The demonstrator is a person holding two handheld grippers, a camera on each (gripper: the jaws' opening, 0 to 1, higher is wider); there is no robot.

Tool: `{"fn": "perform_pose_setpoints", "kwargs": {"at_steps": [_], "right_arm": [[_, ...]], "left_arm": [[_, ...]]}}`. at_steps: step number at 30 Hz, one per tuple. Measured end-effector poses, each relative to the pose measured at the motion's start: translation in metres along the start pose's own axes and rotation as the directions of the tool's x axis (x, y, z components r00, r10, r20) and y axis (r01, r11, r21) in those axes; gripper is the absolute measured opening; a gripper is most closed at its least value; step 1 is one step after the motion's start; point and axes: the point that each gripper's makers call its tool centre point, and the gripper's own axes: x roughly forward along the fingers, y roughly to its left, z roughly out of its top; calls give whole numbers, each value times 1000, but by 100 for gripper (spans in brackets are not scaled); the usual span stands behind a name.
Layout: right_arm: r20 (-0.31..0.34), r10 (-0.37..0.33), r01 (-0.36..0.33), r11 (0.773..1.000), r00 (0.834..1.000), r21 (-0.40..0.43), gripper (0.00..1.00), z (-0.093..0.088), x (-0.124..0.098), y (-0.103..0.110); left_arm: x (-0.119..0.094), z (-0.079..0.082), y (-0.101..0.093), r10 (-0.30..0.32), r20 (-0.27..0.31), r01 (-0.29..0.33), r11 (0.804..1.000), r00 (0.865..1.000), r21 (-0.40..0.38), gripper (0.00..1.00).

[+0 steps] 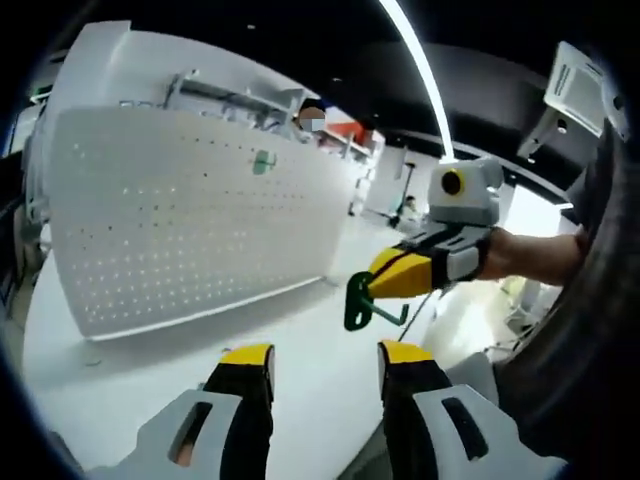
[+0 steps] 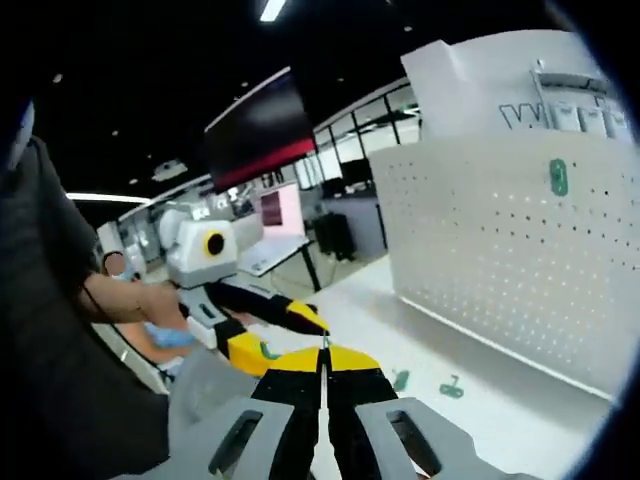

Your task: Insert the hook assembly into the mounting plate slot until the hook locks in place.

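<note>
The green hook (image 1: 362, 300) is hanging from the yellow tips of my right gripper (image 1: 385, 282), which is reaching into the left gripper view from the right, off to the right of and beyond my left jaws. Its flat base plate points down and its thin arm runs sideways under those tips. In the right gripper view my own right gripper (image 2: 324, 350) is pressing its jaws together with only a thin metal sliver showing at the seam, so they are clamping the hook's shank. My left gripper (image 1: 325, 352) is holding its jaws wide apart with nothing between them, above the white table (image 1: 300, 340). The same left gripper (image 2: 300, 320) is showing in the right gripper view, just left of my right jaws, with a hand (image 2: 150, 300) behind it.

The white pegboard (image 1: 190, 220) is standing upright on the table, ahead and left of my left jaws, well apart from the hook. A green mounting plate (image 1: 263, 161) is sitting high on its face. In the right gripper view the pegboard is ahead and to the right of my jaws, and two more green hooks (image 2: 450, 387) are lying on the table just beyond my right jaw.
</note>
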Motion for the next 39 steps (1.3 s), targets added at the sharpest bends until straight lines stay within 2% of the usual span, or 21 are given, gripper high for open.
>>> {"fn": "perform_pose_setpoints", "kwargs": {"at_steps": [2, 5, 10, 15, 19, 21, 25, 31, 39], "right_arm": [[4, 31, -31, 1000, 1000, 2, 0, 2, 1, 6], [14, 71, -71, 997, 997, 6, 0, 6, 3, 12], [16, 159, -158, 987, 987, -30, 0, 13, 5, 25], [33, 228, -228, 974, 973, -4, 0, 17, 7, 34], [26, 246, -246, 969, 969, 0, 0, 16, 8, 35], [22, 256, -256, 967, 966, -3, 0, 16, 8, 35], [23, 277, -277, 961, 961, -5, 0, 16, 7, 38], [34, 304, -305, 952, 952, 17, 0, 16, 5, 39], [38, 296, -296, 955, 955, 3, 1, 18, 3, 36]], "left_arm": [[-3, 7, -2, -14, 28, 14, 1000, 1000, 4, 40], [-4, 12, -8, -57, 33, 57, 998, 998, 0, 38], [-7, 15, -17, -125, -3, 125, 991, 992, 39, 34], [-7, 16, -31, -227, -8, 227, 974, 974, 20, 23], [-6, 15, -33, -264, -15, 264, 964, 964, 8, 16], [-8, 15, -42, -319, -21, 319, 948, 948, -10, 10], [-7, 15, -42, -325, -24, 325, 946, 945, -1, 8], [-6, 16, -50, -361, -23, 361, 932, 932, -3, 6], [-3, 18, -50, -349, -20, 349, 937, 937, 16, 2]]}}
